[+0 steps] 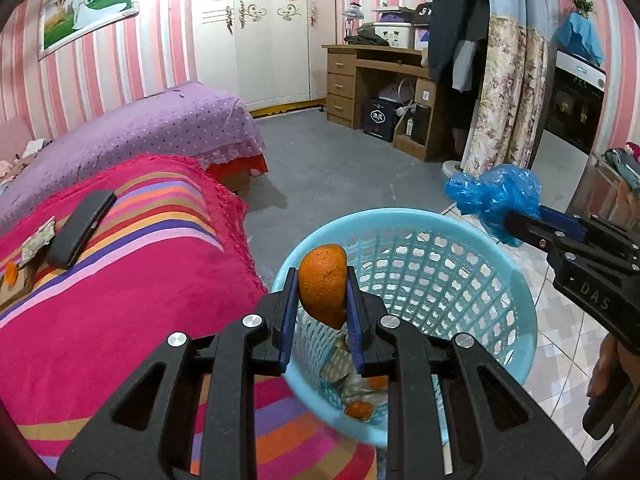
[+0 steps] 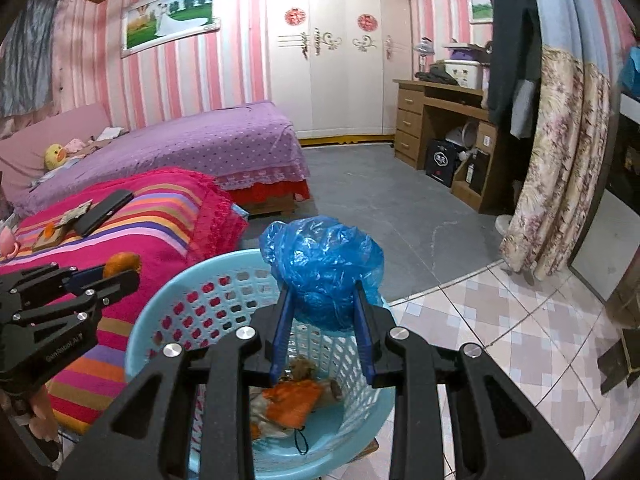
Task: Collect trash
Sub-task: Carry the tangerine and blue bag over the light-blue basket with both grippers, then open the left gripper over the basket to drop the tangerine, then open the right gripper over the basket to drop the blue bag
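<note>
My left gripper (image 1: 322, 276) is shut on a piece of orange peel (image 1: 323, 282) and holds it over the near rim of a light blue plastic basket (image 1: 516, 304). My right gripper (image 2: 322, 292) is shut on a crumpled blue plastic bag (image 2: 322, 266) above the far side of the basket (image 2: 160, 320). The basket holds peel scraps and wrappers (image 2: 294, 398). The right gripper with the bag (image 1: 494, 196) shows at the right of the left wrist view. The left gripper with the peel (image 2: 120, 264) shows at the left of the right wrist view.
A striped pink blanket (image 1: 120, 280) covers the bed beside the basket. On it lie a black phone (image 1: 80, 228), a wrapper (image 1: 38, 240) and a bit of orange peel (image 1: 10, 272). A purple bed (image 1: 140, 132), wooden desk (image 1: 380, 80) and floral curtain (image 1: 508, 100) stand beyond.
</note>
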Demonstrator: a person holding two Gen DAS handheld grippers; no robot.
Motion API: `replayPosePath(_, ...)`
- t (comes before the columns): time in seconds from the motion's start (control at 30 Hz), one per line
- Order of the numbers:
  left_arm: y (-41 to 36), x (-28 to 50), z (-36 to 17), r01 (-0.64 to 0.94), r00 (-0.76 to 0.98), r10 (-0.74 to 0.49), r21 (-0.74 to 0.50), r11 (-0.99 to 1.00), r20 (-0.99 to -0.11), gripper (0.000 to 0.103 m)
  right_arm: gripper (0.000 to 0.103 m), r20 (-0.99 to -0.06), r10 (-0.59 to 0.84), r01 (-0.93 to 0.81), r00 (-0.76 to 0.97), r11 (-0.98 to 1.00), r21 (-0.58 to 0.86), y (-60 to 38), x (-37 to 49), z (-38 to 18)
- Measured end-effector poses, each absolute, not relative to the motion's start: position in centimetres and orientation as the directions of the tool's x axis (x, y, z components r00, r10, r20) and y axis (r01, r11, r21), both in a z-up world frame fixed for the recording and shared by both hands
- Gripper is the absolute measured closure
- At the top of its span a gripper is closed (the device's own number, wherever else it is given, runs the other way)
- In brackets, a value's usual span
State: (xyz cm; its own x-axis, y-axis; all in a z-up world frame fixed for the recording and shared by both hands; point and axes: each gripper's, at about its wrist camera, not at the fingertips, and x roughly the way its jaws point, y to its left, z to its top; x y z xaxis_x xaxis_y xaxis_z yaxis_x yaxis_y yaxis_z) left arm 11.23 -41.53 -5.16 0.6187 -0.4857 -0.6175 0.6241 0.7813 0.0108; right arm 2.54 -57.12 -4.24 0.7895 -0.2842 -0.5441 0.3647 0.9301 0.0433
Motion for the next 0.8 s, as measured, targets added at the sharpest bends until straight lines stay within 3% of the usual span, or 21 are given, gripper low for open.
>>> replayPosePath(0.33,-43.8,12.2,-6.5,0.634,0.598,-0.466,0.029,0.773,-0.651,0.077,0.074,-0.560,-0.287,0.373,0.777,0.927,0.042,-57.6,3.1,-4.9)
replayPosePath(0.4,-43.9,12.5,-6.7,0.634,0.591,-0.463,0.026,0.773,-0.660,0.057,0.074,-0.564,-0.284,0.375,0.775,0.926,0.049,-57.8,3.1,-5.1)
replayPosePath(0.6,-43.1,12.8,-6.3,0.612,0.617,-0.462,0.021,0.790,-0.637,0.019,0.074,-0.565,-0.282,0.372,0.776,0.927,0.048,-58.0,3.2,-5.3)
replayPosePath(0.8,-41.8,12.8,-5.5,0.580,0.674,-0.451,0.041,0.814,-0.585,0.007,0.074,-0.565,-0.278,0.371,0.777,0.927,0.054,-57.8,3.4,-5.4)
